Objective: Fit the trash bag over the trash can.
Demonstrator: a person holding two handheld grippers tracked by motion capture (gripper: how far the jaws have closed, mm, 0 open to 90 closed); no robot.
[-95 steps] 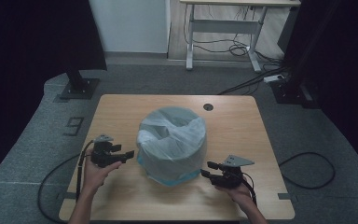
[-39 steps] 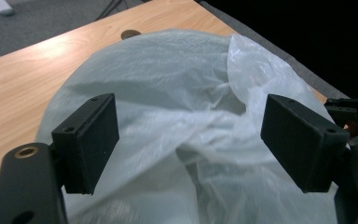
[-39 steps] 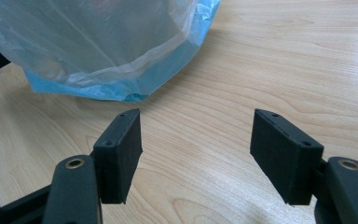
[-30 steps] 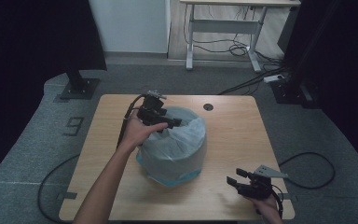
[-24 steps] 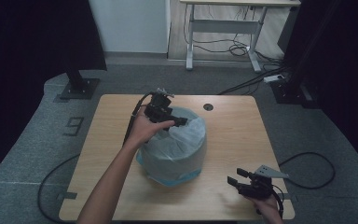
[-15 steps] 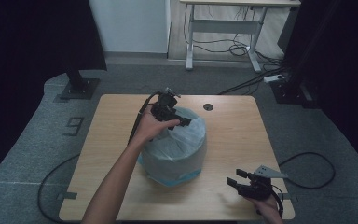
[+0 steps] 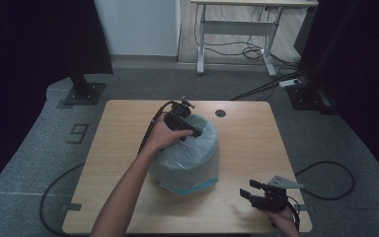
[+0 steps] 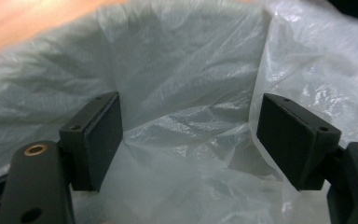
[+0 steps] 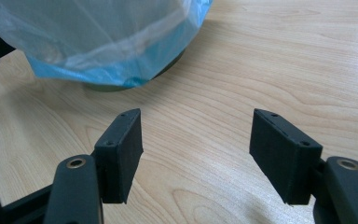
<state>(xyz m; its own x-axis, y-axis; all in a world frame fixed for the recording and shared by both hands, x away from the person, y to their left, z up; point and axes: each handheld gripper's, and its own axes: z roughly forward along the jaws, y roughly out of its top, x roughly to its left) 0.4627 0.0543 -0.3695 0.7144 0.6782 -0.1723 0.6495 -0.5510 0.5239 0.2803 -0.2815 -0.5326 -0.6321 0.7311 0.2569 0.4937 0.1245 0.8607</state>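
Note:
A round bin lined with a translucent white and blue plastic bag (image 7: 187, 158) stands in the middle of the wooden table (image 7: 246, 143). My left gripper (image 7: 191, 132) reaches over the bin's far rim, open, its jaws wide apart over the crumpled liner (image 8: 186, 135) inside the bin. My right gripper (image 7: 248, 192) rests low near the table's front right corner, open with nothing between its jaws. In the right gripper view the bag's blue hem (image 9: 121, 70) and the bin's dark base lie ahead to the upper left.
A small round hole (image 7: 220, 113) marks the table's far side. Cables trail off the table at left (image 7: 54, 187) and right (image 7: 325, 177). A desk frame (image 7: 237, 29) and dark stands sit on the floor beyond.
My left gripper has moved from the bin's left side up to its far rim and then slightly right, over the bag's opening. My right gripper pulled back to the front right and stays there.

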